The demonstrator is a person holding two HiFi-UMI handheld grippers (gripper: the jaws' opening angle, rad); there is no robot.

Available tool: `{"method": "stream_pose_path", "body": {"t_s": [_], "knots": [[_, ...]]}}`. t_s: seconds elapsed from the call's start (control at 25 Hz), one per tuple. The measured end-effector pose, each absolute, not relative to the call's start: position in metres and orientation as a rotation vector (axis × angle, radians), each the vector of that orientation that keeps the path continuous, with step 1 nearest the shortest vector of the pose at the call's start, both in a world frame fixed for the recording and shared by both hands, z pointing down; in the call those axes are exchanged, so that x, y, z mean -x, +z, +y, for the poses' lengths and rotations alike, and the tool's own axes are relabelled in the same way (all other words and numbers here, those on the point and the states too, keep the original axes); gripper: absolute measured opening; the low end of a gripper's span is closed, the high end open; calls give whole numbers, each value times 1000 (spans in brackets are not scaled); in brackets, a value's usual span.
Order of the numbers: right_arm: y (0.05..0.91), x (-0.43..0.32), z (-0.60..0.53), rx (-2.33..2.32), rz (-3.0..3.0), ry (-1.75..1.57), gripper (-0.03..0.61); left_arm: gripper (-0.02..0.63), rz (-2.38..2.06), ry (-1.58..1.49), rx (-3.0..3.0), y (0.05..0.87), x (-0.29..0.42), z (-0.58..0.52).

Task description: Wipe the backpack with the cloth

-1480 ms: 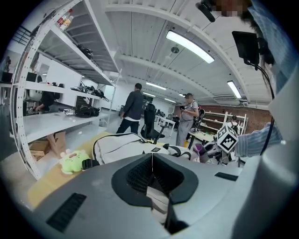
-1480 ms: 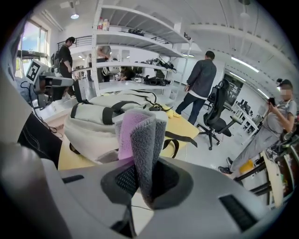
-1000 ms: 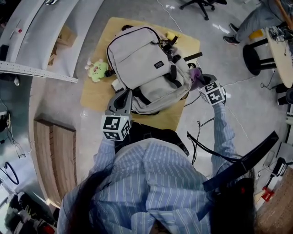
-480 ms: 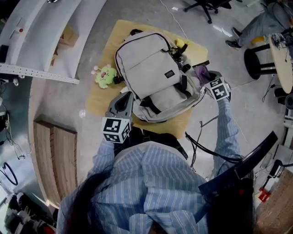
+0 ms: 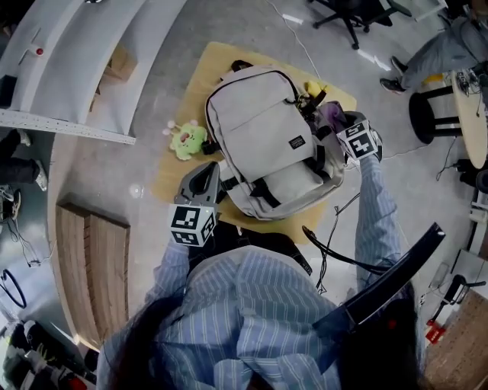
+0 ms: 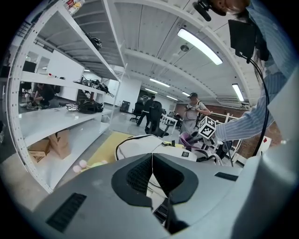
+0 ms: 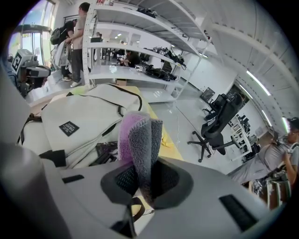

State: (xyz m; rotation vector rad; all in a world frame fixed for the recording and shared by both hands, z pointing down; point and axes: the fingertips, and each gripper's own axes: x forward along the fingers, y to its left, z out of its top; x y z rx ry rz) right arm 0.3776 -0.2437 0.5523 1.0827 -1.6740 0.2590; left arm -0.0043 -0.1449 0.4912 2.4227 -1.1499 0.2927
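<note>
Low yellow table top on a grey concrete floor. I see white shelving along the left and a black office chair at the far side. There is a round black stool on the right, next to a seated person's legs. More people stand in the background of both gripper views.

The backpack lies flat on the table, front face up, and covers most of it. It is light grey-beige with dark zip lines, a small black label and black straps at the near end. A green plush toy sits on the table just beside its left edge.

The right gripper is clamped on the cloth, a purple and grey terry fold that stands up between its jaws. It sits at the backpack's right edge.

The left gripper is at the backpack's near-left corner. Its jaws are pressed together, with a black strap showing just below them. I can't tell whether that strap is pinched.
</note>
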Motion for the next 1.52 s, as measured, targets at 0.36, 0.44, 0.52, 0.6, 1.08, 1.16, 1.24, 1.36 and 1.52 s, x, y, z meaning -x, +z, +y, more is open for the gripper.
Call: {"method": "stream_pose_path", "body": {"t_s": [0.36,0.44,0.52,0.6,1.08,1.16,1.24,1.36,1.52], "knots": [[559,-360,-305,-1094,-1638,210,41,6,-1172,312,-2384,504,34,-159],[557,-357,-320,-1112,-1640,200,41,6,-1176,318,-2374,507,40,-163],[554,-352,-334,-1119,-1647,189,41,6,-1180,324,-2367,509,45,-166],[551,-346,-348,-1117,-1656,177,41,6,-1185,324,-2362,511,50,-169],[544,-299,-409,-1167,-1709,160,41,6,-1203,313,-2326,519,70,-180],[544,-295,-415,-1207,-1704,163,41,6,-1204,316,-2319,522,72,-180],[544,-293,-420,-1253,-1693,178,41,6,-1207,319,-2312,524,76,-180],[538,-293,-430,-1344,-1671,190,41,6,-1209,321,-2307,525,79,-182],[524,-291,-445,-1466,-1670,172,41,6,-1213,322,-2306,527,82,-186]]}}
